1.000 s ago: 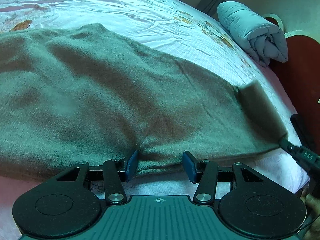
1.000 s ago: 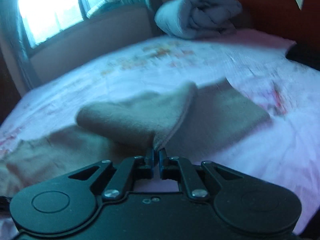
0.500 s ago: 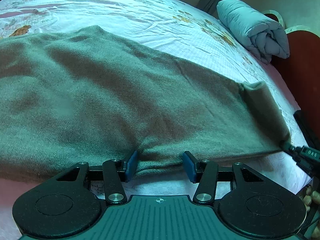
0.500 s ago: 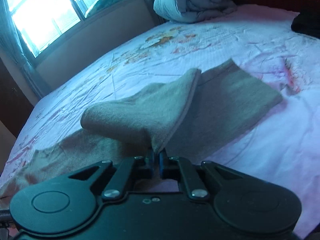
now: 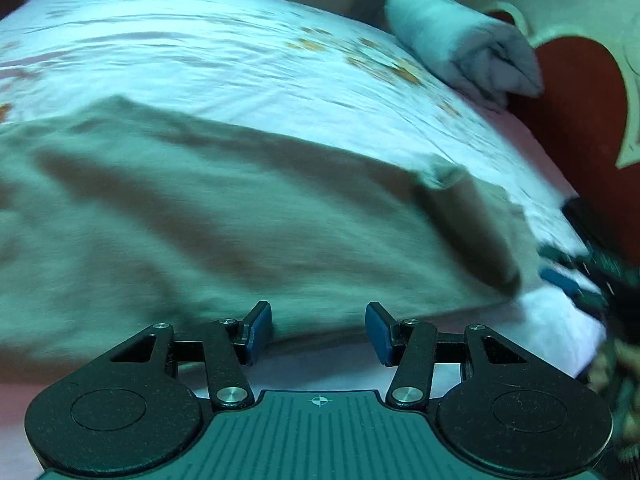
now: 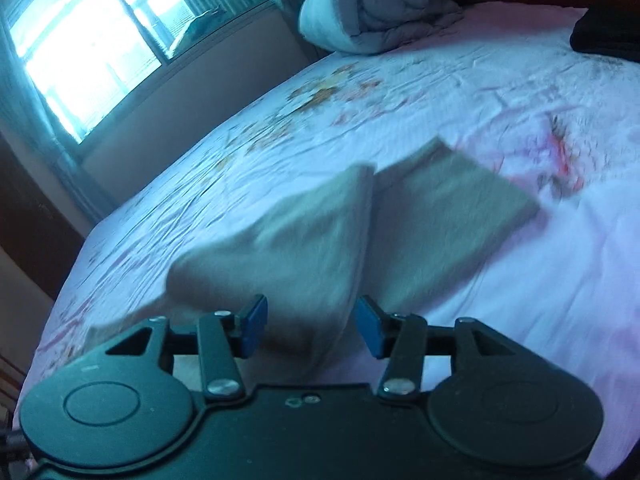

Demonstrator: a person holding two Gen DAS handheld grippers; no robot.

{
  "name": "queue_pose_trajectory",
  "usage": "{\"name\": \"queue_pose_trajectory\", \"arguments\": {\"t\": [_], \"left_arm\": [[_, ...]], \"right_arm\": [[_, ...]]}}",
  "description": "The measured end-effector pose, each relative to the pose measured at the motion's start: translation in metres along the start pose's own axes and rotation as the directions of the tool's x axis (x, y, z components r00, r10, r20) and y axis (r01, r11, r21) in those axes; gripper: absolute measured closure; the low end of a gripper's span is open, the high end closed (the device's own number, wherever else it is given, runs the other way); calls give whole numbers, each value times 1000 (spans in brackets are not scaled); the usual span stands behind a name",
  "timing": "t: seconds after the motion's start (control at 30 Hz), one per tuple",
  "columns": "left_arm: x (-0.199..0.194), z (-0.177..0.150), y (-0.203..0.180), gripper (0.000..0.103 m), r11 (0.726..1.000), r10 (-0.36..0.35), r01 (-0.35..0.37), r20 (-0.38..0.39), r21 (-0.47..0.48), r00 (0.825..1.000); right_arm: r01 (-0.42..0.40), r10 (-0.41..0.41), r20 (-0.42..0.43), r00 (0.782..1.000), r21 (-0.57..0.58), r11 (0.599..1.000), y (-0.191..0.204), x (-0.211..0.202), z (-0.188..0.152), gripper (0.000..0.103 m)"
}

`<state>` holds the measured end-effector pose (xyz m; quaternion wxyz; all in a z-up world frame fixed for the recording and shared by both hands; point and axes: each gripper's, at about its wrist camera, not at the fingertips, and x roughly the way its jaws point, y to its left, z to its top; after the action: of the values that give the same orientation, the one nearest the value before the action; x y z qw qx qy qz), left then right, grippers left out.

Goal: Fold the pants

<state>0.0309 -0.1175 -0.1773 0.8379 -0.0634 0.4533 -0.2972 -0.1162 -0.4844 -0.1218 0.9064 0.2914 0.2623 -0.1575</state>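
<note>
Pants point(image 5: 224, 216) spread on the bed point(image 5: 224, 52), one leg end turned back at the right

Loose flap may slump or skew; right gripper point(image 6: 308, 326) has just spread its jaws, cloth between but unpressed; left gripper point(image 5: 318, 330) stands apart at the near edge, clasping nothing

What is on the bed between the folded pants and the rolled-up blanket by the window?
Nothing but bare flowered sheet. In the right wrist view it runs uncovered from the pants up to the rolled blanket.
</note>
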Motion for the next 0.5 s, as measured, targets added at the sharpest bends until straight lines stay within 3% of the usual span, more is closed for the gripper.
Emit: {"name": "queue_pose_trajectory", "arguments": {"t": [0.13,0.3,0.37,0.43,0.5], "left_arm": [[19,2,-23,51,999,-32,32,-20,26,999],[36,-1,-31,51,1000,-14,15,-54,21,998],[37,-3,-30,51,1000,-13,14,-55,16,998],[37,-4,-31,51,1000,-9,10,-57,26,998],[38,-4,-31,51,1000,-8,10,-57,27,998]], "right_arm": [[-1,3,-14,1000,123,992,-28,30,33,61],[-4,11,-40,999,159,987,-45,74,62,60],[-24,32,-43,999,160,987,-46,88,70,65],[-46,55,-63,996,146,988,-44,98,76,89],[-45,54,-79,995,115,992,-37,103,78,93]]}}
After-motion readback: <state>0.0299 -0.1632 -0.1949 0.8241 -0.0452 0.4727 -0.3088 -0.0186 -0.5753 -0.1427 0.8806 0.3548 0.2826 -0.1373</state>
